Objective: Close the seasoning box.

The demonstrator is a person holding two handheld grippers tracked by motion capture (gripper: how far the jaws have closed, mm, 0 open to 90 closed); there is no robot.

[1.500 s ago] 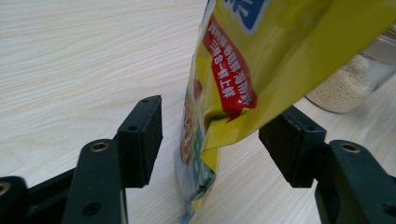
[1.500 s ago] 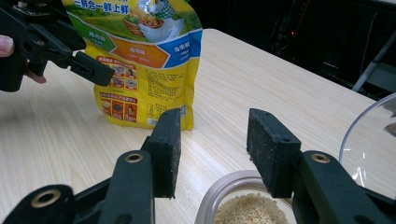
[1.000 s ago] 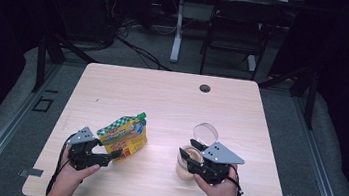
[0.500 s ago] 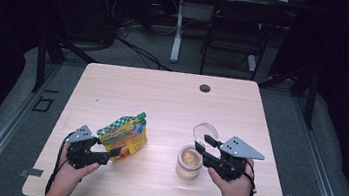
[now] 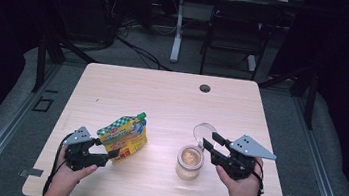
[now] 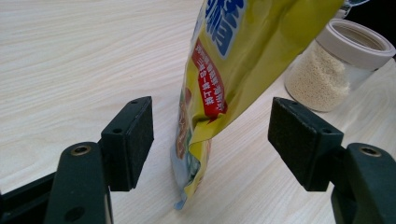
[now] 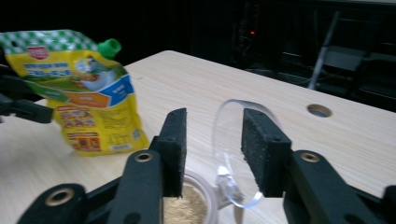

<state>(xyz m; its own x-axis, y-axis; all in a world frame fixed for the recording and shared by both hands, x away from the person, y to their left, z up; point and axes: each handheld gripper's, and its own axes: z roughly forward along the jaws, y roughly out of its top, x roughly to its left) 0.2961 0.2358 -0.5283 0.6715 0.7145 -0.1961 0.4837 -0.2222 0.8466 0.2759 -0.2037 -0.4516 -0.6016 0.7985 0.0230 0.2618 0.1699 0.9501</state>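
A yellow pouch (image 5: 125, 135) with a green cap (image 7: 109, 46) stands on the table left of centre. My left gripper (image 5: 108, 151) is open at its near side. In the left gripper view the pouch's bottom corner (image 6: 201, 135) hangs between the two pads without touching either. A short glass jar of pale grains (image 5: 190, 161) stands to the right, its clear hinged lid (image 5: 204, 131) flipped up. My right gripper (image 5: 211, 142) is open just right of the jar. In the right gripper view its jaws frame the raised lid (image 7: 229, 140) above the jar's mouth (image 7: 187, 205).
The light wooden table (image 5: 162, 101) has a cable hole (image 5: 205, 88) near its far edge. Past the far edge are a chair (image 5: 233, 29), a desk leg (image 5: 177, 28) and cables on the dark floor.
My right gripper has drawn back to the right off the jar, and the jar's mouth and raised lid now show. The left gripper and pouch have stayed put.
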